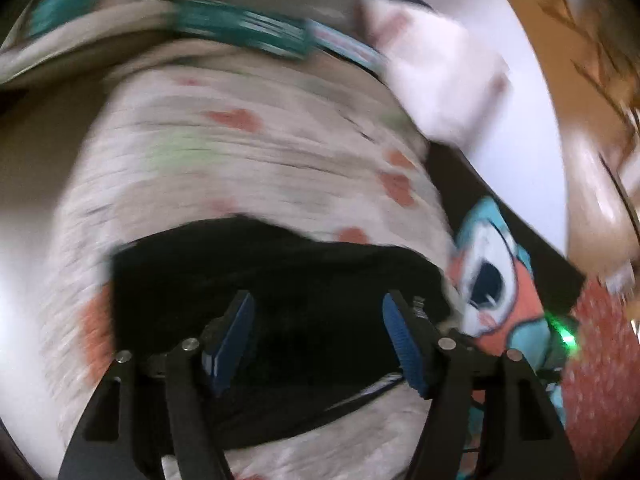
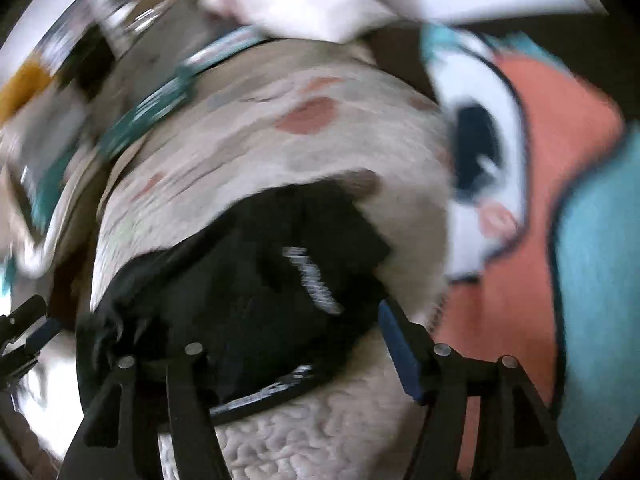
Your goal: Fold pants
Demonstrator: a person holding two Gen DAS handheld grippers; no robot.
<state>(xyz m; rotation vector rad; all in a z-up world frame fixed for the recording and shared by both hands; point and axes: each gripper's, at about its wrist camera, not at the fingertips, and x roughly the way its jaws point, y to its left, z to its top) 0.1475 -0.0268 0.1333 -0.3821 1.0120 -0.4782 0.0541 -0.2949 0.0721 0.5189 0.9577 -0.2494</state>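
Observation:
The black pants (image 1: 280, 300) lie bunched on a cream quilted blanket with red spots (image 1: 240, 160). In the left wrist view my left gripper (image 1: 318, 312) is open over the pants, nothing between its blue pads. In the right wrist view the pants (image 2: 248, 300) show a white stripe, and my right gripper (image 2: 304, 328) is open above them; its left finger is lost against the dark cloth. The other gripper's tips (image 2: 28, 320) show at the far left. Both views are blurred by motion.
A teal band (image 1: 240, 28) edges the blanket at the far side. A cartoon-print cloth in orange, teal and white (image 2: 540, 200) lies to the right, also seen in the left wrist view (image 1: 496, 280). A white pillow (image 1: 440, 60) lies beyond.

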